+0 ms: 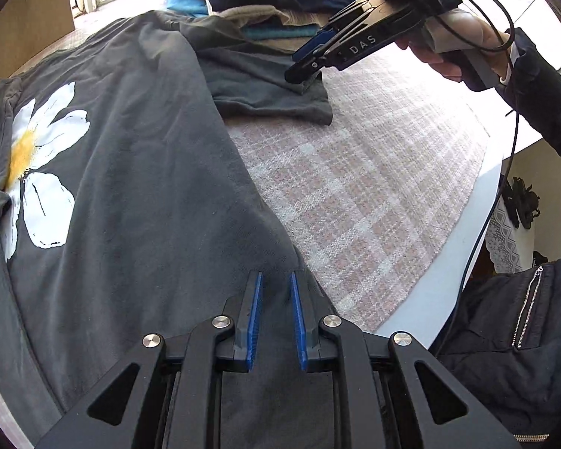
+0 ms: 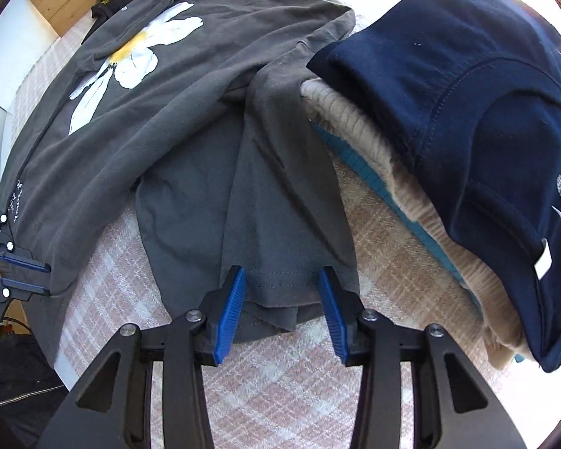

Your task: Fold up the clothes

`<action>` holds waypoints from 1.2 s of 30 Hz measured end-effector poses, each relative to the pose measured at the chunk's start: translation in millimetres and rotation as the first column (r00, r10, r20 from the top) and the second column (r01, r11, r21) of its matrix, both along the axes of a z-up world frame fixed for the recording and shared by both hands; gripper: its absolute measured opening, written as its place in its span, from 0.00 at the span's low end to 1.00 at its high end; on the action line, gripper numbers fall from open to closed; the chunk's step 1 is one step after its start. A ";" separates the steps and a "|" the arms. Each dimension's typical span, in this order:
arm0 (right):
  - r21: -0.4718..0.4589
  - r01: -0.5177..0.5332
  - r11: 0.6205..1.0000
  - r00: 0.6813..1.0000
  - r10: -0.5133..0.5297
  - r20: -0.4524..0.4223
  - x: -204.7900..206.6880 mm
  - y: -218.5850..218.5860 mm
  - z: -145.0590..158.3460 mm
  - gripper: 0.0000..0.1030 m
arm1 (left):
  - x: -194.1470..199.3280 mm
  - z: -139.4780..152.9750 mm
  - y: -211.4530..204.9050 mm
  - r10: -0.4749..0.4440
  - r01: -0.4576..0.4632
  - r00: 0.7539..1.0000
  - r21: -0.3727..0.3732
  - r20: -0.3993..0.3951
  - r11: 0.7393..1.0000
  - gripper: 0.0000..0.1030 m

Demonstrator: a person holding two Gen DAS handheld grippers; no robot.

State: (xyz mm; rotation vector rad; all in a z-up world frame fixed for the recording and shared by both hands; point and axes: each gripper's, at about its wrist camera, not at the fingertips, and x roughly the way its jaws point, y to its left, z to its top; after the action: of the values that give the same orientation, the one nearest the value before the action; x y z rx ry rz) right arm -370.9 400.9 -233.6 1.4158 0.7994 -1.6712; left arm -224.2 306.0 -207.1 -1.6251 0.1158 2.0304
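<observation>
My right tongs (image 2: 282, 284) point down, apart, straddling the grey T-shirt's sleeve (image 2: 250, 202); left tongs (image 1: 276, 292) gape above its hem, on the checked worktop (image 1: 355, 187).

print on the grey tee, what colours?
White petals, yellow centre: a daisy print on the dark grey cotton T-shirt. Clearest in the right wrist view.
</observation>
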 end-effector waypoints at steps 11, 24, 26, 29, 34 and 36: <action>-0.216 0.131 0.968 0.981 -0.095 0.168 -40.3 39.5 49.1 0.05 | -4.1 -2.4 -3.1 0.009 -0.009 0.999 -0.007 0.048 1.000 0.22; -0.251 0.416 0.874 0.882 -0.321 0.344 -88.9 98.5 52.3 0.07 | -8.2 4.2 -0.8 -0.009 0.011 0.997 -0.026 0.076 1.000 0.24; -0.217 0.367 0.904 0.916 -0.310 0.255 -81.5 92.1 56.1 0.08 | -9.2 5.3 -0.1 -0.009 0.011 0.997 -0.032 0.082 0.999 0.24; -0.169 0.293 0.941 0.954 -0.277 0.110 -68.7 82.2 64.9 0.08 | -10.0 7.0 1.3 -0.010 0.014 0.996 -0.044 0.088 0.999 0.24; -0.169 0.110 0.980 0.993 -0.116 -0.027 -32.8 69.5 85.9 0.10 | -11.1 10.0 3.3 -0.017 0.023 0.995 -0.059 0.094 0.998 0.24; -0.130 0.069 0.989 0.993 -0.080 -0.082 -25.9 65.2 83.3 0.16 | -11.2 11.2 4.1 -0.024 0.029 0.995 -0.059 0.097 0.998 0.27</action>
State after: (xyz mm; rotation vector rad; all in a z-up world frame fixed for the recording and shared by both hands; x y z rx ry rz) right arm -396.9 466.0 -150.3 1.3070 0.6822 -1.8187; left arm -235.4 310.0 -195.9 -1.7461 0.1645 1.9424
